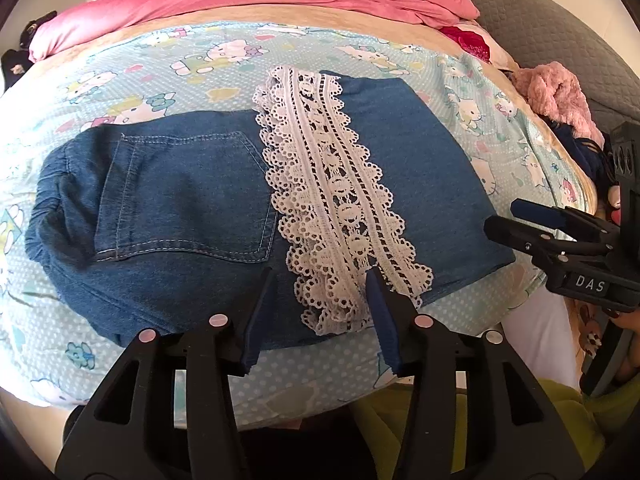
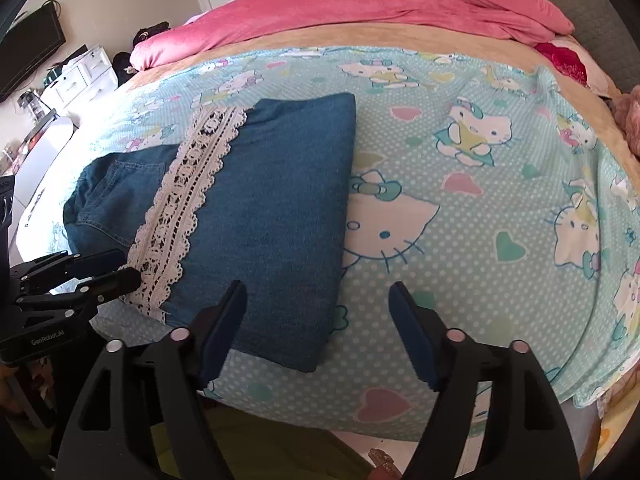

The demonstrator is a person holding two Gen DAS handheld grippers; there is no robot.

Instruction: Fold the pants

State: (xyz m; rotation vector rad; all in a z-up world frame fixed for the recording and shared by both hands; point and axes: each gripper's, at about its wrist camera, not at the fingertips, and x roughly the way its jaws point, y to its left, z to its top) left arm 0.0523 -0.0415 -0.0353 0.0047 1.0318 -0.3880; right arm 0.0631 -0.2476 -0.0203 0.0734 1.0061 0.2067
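Both our tongs hang spread and empty: the left gripper [image 1: 320, 280] over the near edge of the pants [image 1: 180, 200], the right gripper [image 2: 318, 300] by the folded right end. The pants lie on the printed bedsheet [image 2: 480, 200], legs already doubled over the seat. For another fold, we judge it best to pinch both layers at the near corners and lift evenly. Soft denim, stitched back pocket [image 1: 188, 196], and a white lace hem [image 1: 340, 200], openwork, apt to snag.

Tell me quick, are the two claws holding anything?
Left gripper: open, holding nothing, over the pants.
Right gripper: open, holding nothing.
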